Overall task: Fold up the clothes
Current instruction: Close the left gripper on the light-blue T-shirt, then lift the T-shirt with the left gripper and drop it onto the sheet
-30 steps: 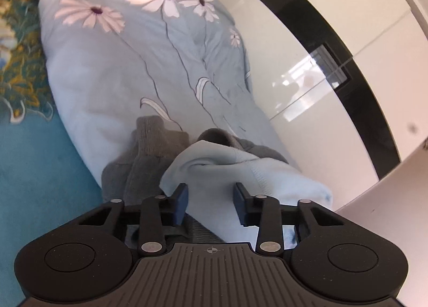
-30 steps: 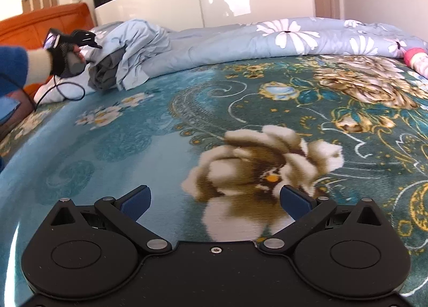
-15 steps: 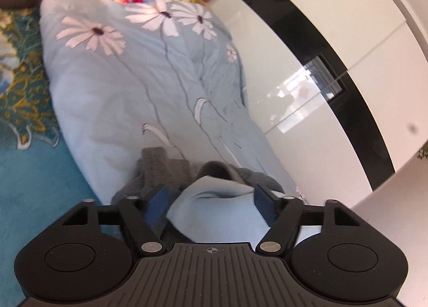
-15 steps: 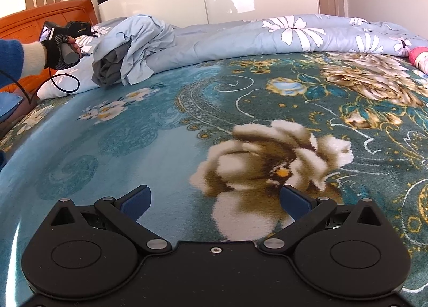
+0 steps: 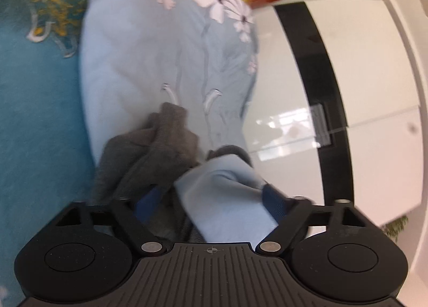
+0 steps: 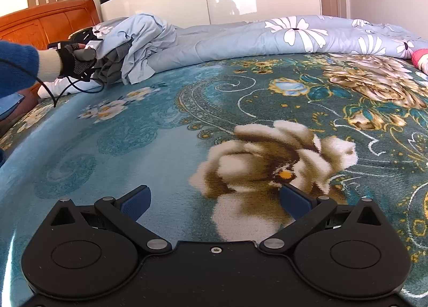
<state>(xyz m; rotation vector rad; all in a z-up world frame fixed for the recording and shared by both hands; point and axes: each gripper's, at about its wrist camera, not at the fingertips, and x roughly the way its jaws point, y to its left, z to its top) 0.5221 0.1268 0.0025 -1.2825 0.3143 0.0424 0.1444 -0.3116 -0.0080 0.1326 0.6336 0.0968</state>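
1. The left tongs (image 5: 211,200) stand spread wide with nothing pinched. Their blue pads (image 5: 145,201) sit on either side of a fold of the light blue garment (image 5: 227,189), and whether the pads touch the cloth cannot be told through the blur.
2. Just beside that fold, toward the left pad, lies the grey garment (image 5: 149,162). Both clothes are heaped on the flowered quilt (image 5: 149,60) at the far side of the bed, near the orange headboard (image 6: 45,23).
3. The step in hand looks like taking 1 garment off the heap. To do it well, push the tongs deeper so the pads bracket only the blue cloth, since the grey piece lies close enough to be caught with it.
4. Pinch a thick edge or seam, not a loose bulge, because thin fabric is likely to slide out when lifted.
5. Lift slowly and away from the quilt, watching that the quilt cover does not rise too.
6. The right tongs (image 6: 215,201) are also spread and empty, low over the teal blanket (image 6: 112,141) with its large cream flower (image 6: 270,157), well apart from the heap.
7. That bare stretch of blanket seems the best place to lay the garment flat, with the right tongs ready to take a second corner.
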